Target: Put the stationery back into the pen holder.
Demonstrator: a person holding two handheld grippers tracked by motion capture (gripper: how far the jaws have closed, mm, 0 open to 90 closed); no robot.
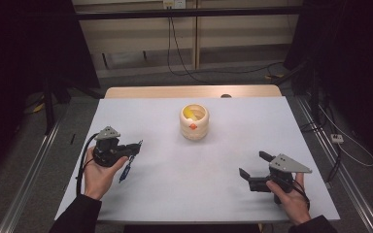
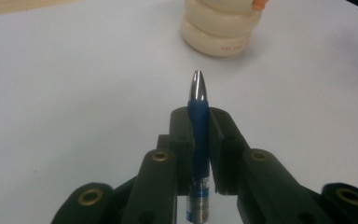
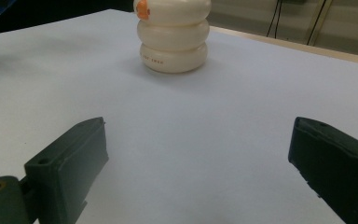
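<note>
Centrally, cream ribbed cup point(image 1: 194, 122) holds yellow item; left gripper point(image 2: 199, 135) fingers clamp blue pen point(image 2: 198, 140); right gripper point(image 3: 198, 154) fingers wide, empty.

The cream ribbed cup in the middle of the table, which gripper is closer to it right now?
Left. The left gripper, shut on a blue pen, sits nearer the cup; the right gripper, open, is farther back.
</note>
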